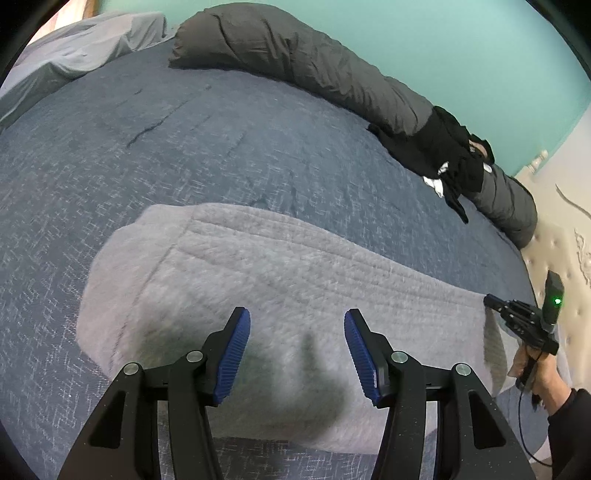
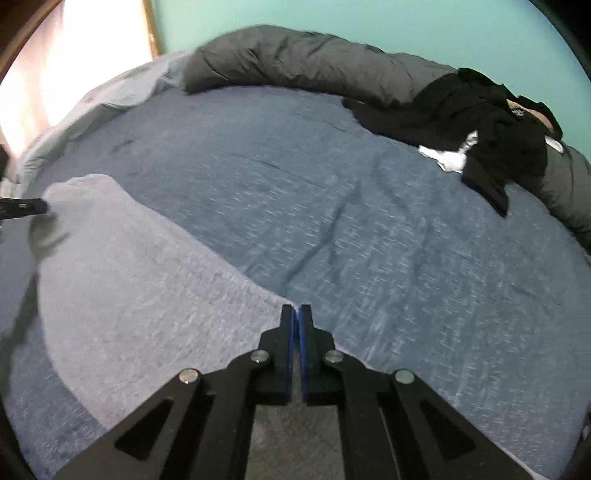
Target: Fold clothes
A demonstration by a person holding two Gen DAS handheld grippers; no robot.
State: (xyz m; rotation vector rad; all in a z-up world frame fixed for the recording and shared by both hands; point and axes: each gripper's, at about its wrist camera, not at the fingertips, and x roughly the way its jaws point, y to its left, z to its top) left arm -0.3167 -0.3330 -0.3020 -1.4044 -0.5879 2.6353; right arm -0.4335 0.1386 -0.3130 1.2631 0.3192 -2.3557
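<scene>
Bed w/ blue quilt (image 1: 221, 155), light grey garment (image 1: 258, 277) flat on it; dark grey duvet roll (image 1: 314, 62), black clothes pile (image 1: 447, 151) at far edge

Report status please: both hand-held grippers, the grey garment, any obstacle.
Left hand-held gripper open above grey garment. Right hand-held gripper shut on garment corner. Black clothes pile far off, no obstacle.

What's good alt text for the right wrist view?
The right gripper is shut on a corner of a grey garment lying on a blue bedspread. A dark rolled duvet and a heap of black clothes lie along the far edge by a teal wall.
</scene>
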